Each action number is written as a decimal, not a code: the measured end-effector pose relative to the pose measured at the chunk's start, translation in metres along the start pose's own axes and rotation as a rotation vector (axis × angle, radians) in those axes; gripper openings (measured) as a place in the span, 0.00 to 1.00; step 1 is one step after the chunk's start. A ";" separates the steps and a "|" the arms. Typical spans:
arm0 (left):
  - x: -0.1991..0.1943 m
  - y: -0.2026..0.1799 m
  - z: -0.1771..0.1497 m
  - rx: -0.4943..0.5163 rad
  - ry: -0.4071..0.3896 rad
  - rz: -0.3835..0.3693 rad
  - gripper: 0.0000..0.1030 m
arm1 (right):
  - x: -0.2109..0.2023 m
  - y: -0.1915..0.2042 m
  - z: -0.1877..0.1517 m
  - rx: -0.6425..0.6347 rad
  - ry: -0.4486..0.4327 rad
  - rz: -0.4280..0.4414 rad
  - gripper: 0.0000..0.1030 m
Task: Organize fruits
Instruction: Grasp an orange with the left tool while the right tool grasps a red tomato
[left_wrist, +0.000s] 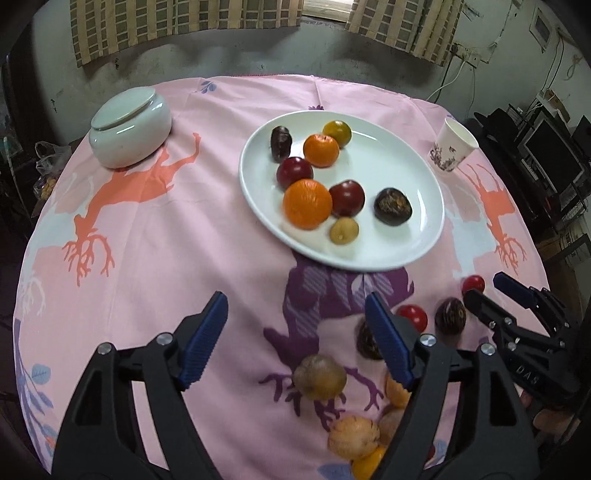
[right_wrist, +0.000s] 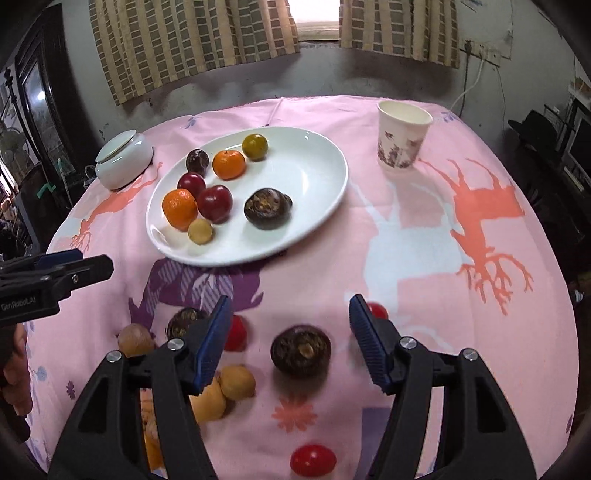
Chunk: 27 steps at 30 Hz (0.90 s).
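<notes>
A white oval plate (left_wrist: 406, 177) (right_wrist: 317, 173) on the pink tablecloth holds several fruits: two oranges (left_wrist: 307, 204), dark red plums (left_wrist: 346, 198), dark brown fruits (left_wrist: 392, 206) and small yellow ones. More fruits lie loose near the front edge: a tan fruit (left_wrist: 320, 377), a dark brown fruit (right_wrist: 300, 350), red tomatoes (right_wrist: 312, 460). My left gripper (left_wrist: 295, 343) is open and empty above the cloth. My right gripper (right_wrist: 290, 343) is open, with the dark brown fruit between its fingers, untouched. It also shows in the left wrist view (left_wrist: 491, 291).
A white lidded ceramic jar (left_wrist: 131, 123) (right_wrist: 123, 158) stands at the back left. A paper cup (left_wrist: 452, 144) (right_wrist: 400, 134) stands at the back right. A curtained wall lies behind the table; shelves with electronics stand at the right.
</notes>
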<state>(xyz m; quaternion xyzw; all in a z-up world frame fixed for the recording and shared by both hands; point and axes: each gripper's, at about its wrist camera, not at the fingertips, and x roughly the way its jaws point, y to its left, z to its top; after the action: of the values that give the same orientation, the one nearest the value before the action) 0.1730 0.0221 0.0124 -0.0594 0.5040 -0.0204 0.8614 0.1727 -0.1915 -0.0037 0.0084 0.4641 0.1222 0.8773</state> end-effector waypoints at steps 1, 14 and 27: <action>-0.004 0.000 -0.008 -0.002 0.009 -0.002 0.76 | -0.005 -0.004 -0.007 0.013 0.013 0.013 0.64; -0.028 -0.019 -0.097 0.016 0.135 -0.032 0.77 | -0.048 0.000 -0.092 0.032 0.152 0.110 0.64; -0.024 -0.040 -0.123 0.038 0.207 -0.070 0.77 | -0.061 0.008 -0.115 0.001 0.177 0.124 0.64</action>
<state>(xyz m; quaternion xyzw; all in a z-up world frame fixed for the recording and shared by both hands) 0.0552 -0.0249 -0.0213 -0.0582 0.5875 -0.0661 0.8044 0.0445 -0.2088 -0.0190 0.0266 0.5384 0.1761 0.8236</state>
